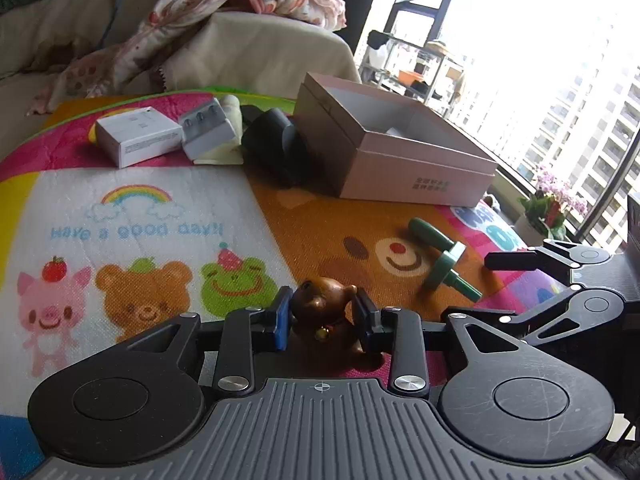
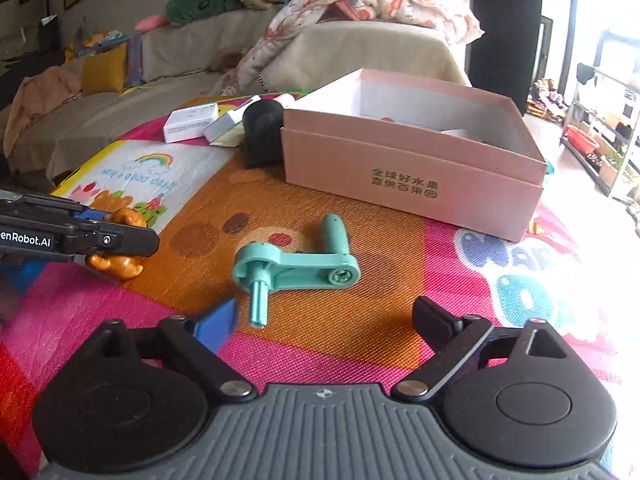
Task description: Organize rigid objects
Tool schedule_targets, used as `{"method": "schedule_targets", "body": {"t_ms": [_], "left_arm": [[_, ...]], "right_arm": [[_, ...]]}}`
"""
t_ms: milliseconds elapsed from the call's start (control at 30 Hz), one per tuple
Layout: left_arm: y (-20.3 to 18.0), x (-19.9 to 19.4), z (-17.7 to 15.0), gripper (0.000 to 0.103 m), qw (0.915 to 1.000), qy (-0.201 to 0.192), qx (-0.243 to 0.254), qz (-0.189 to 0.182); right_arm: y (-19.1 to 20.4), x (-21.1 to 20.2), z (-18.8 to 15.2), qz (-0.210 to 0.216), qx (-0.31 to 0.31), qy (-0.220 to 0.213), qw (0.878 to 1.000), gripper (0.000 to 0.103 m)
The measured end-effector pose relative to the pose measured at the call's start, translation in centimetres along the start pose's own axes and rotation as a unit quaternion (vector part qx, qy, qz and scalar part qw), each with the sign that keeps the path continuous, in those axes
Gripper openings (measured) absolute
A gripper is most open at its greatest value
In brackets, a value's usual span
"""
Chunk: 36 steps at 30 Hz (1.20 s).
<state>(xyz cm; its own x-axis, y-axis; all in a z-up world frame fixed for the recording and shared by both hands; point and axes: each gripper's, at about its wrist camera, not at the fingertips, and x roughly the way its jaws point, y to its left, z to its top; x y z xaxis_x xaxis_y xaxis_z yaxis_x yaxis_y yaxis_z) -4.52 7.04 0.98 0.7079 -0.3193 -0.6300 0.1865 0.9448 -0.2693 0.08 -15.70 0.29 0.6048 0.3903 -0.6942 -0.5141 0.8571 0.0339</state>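
My left gripper (image 1: 323, 316) is shut on a small brown bear figurine (image 1: 322, 300), low over the colourful play mat (image 1: 160, 216); the bear figurine (image 2: 120, 236) also shows in the right wrist view, held in the left gripper (image 2: 120, 240). My right gripper (image 2: 324, 320) is open and empty, just short of a teal plastic crank handle (image 2: 296, 266) lying on the mat. The crank (image 1: 440, 260) lies to the right of the left gripper. An open pink cardboard box (image 2: 412, 172) stands behind the crank, also seen in the left wrist view (image 1: 400, 160).
A white box (image 1: 136, 136), a small grey-white box (image 1: 206, 128) and a black object (image 1: 272, 140) sit at the mat's far side, left of the pink box. A sofa with a blanket (image 1: 240, 12) stands behind. A flower pot (image 1: 548, 208) is by the window.
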Motion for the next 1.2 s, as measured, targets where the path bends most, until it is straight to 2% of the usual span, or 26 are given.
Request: {"method": "schedule_targets", "body": {"t_ms": [200, 367, 467, 567, 800, 1033, 1200], "left_arm": [[0.0, -1.0, -1.1, 0.036, 0.9997, -0.005, -0.002, -0.022], [0.5, -2.0, -1.3, 0.036, 0.9994, 0.002, -0.018, -0.030], [1.2, -3.1, -1.3, 0.036, 0.9978, -0.030, -0.041, -0.043], [1.4, -4.0, -1.0, 0.036, 0.9966, -0.058, -0.046, -0.036], [0.2, -5.0, -1.4, 0.036, 0.9994, -0.019, -0.018, -0.023], [-0.6, -3.3, -2.7, 0.039, 0.9991, 0.009, -0.040, -0.010], [-2.6, -2.9, -3.0, 0.038, 0.9997, 0.000, 0.019, 0.016]], "right_arm": [[0.1, 0.2, 0.3, 0.005, -0.006, 0.018, 1.000, 0.103], [0.1, 0.0, 0.0, 0.003, -0.008, 0.007, 1.000, 0.103], [0.2, 0.0, 0.0, 0.001, -0.009, 0.004, 1.000, 0.103], [0.2, 0.0, -0.1, 0.000, -0.008, 0.003, 1.000, 0.103], [0.2, 0.0, -0.1, 0.000, -0.007, 0.002, 1.000, 0.103], [0.2, 0.0, -0.1, 0.000, -0.007, 0.002, 1.000, 0.103], [0.2, 0.0, -0.2, 0.000, -0.007, 0.002, 1.000, 0.103]]}}
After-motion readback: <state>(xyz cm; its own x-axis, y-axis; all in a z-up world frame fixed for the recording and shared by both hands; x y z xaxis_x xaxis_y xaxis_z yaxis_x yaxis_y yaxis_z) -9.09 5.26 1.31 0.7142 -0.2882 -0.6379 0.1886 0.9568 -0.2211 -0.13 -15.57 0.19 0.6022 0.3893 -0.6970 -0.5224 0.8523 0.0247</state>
